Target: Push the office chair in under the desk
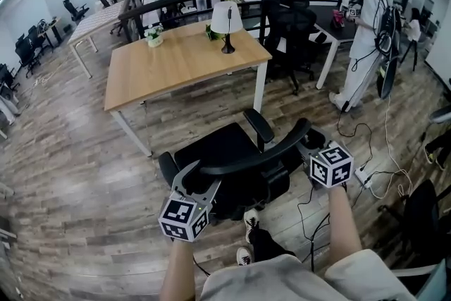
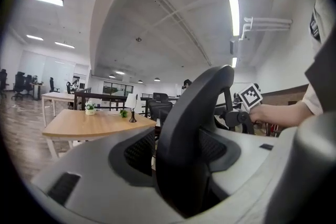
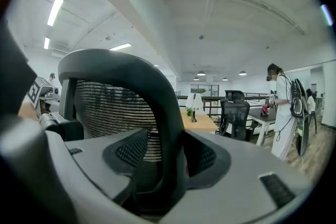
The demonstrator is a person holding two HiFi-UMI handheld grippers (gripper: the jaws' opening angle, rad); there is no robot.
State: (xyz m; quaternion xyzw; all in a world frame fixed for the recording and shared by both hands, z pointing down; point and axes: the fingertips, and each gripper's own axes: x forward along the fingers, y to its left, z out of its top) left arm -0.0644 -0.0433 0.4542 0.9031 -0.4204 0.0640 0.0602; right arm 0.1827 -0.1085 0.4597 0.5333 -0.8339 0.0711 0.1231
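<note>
At the near side of the worktop (image 1: pixel 176 63), with left gripper (image 1: pixel 201 178) and right gripper (image 1: pixel 308 142) fingers clenched on the office chair (image 1: pixel 218 150) backrest (image 1: pixel 257 156) — push evenly, straight toward the far side.

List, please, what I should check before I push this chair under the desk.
1. The left gripper is shut on the chair back: ok.
2. The right gripper is shut on the chair back: ok.
3. The floor between chair and desk is free: ok.
4. The chair is lined up between the desk's legs: cannot tell; the desk leg stands near its path.
5. The cable is away from the chair's base: cannot tell; it runs close.
</note>
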